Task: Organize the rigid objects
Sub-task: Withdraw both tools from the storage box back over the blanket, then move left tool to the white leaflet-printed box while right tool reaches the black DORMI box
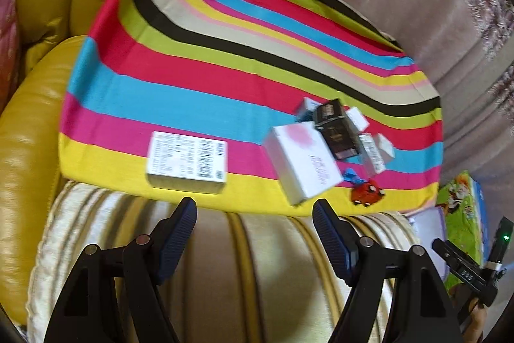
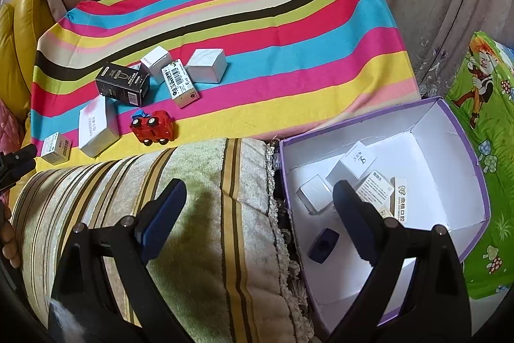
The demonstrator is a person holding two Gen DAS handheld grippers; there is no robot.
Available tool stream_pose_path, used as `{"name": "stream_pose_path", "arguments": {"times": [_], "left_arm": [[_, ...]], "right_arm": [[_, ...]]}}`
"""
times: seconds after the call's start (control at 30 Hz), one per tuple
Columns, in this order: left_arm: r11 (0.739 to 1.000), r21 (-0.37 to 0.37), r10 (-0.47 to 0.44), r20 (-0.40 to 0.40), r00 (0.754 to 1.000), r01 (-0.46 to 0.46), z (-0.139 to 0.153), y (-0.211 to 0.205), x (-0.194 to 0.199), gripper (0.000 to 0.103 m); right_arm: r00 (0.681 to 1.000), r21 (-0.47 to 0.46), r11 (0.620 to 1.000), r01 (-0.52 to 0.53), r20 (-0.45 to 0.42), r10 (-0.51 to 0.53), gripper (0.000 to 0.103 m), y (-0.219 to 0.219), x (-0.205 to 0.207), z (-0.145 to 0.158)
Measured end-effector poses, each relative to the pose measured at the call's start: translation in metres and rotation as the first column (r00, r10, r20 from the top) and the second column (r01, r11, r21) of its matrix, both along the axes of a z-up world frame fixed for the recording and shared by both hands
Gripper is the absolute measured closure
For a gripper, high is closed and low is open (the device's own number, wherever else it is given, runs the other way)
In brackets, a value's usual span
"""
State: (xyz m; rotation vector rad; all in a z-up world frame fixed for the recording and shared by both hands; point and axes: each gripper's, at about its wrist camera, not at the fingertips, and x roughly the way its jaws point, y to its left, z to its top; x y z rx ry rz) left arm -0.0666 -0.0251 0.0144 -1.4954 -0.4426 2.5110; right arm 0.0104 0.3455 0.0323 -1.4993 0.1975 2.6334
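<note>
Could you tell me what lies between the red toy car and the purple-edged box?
In the right wrist view, only bare striped cloth and the corner of the striped cushion lie between the toy car and the box; no other object sits there.

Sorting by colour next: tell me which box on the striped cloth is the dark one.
The black box, at the back of the cluster behind the red toy car. It alone is black with a printed front; the other boxes around it are white or silver.

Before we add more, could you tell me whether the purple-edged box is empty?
Not empty: the purple-edged box already holds several small cartons.
</note>
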Motion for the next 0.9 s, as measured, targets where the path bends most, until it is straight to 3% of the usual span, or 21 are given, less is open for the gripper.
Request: {"name": "stream_pose_path", "arguments": {"times": [0.33,0.53,0.7,0.9], "left_arm": [[0.996,-0.079,0.058,0.079,0.995,-0.052,-0.019,-0.02,-0.025,0.027],[0.988,-0.152,0.058,0.134,0.989,-0.037,-0.032,-0.017,-0.041,0.027],[0.985,-0.172,0.053,0.186,0.981,-0.02,-0.046,-0.017,-0.052,0.027],[0.981,-0.192,0.04,0.191,0.981,-0.003,-0.052,-0.015,-0.061,0.028]], "right_arm": [[1.0,-0.003,1.0,-0.016,0.011,0.016,0.009,-0.008,-0.008,-0.002],[0.999,-0.008,1.0,-0.028,0.016,0.028,0.009,-0.013,-0.015,-0.002],[0.998,-0.01,0.998,-0.055,0.006,0.055,0.009,-0.023,-0.023,0.001],[0.997,-0.037,0.996,-0.083,0.001,0.084,0.009,-0.042,-0.042,0.003]]}}
